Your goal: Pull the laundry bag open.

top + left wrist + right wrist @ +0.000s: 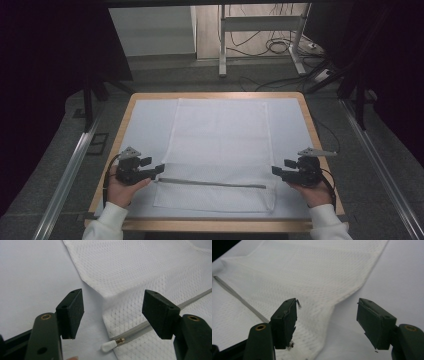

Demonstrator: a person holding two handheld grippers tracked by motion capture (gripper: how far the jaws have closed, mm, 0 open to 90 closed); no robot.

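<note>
Step judged: release after a fold or a laying-out of the mesh bag (220, 150); both sides appear let go, with the bag flat on the table (305, 120).

Nearest, the left gripper (157, 169) is held at the bag's near-left edge, jaws spread wide, nothing between them. In the left gripper view the black, blocky pads (71, 312) are seen just above the cloth, apart from it. Right gripper (276, 171) is held at the near-right edge, jaws likewise apart and empty; a frayed thread is seen on one pad (285, 320).

Between the grippers a grey zipper (210, 183) is run left to right across the near part of the bag. Its white, rounded pull (108, 346) is seen at the left end, past the bag's edge.

The bag is white, thin, honeycomb-patterned mesh, rectangular, limp, a layer folded over near the zipper. It is spread from the near edge to the far part of the table, on a smooth white sheet (145, 120) with a wooden rim.

Next move, as judged: the pull or a corner is to be pinched, so a low, precise approach is called for; thin mesh is easily missed or bunched.
</note>
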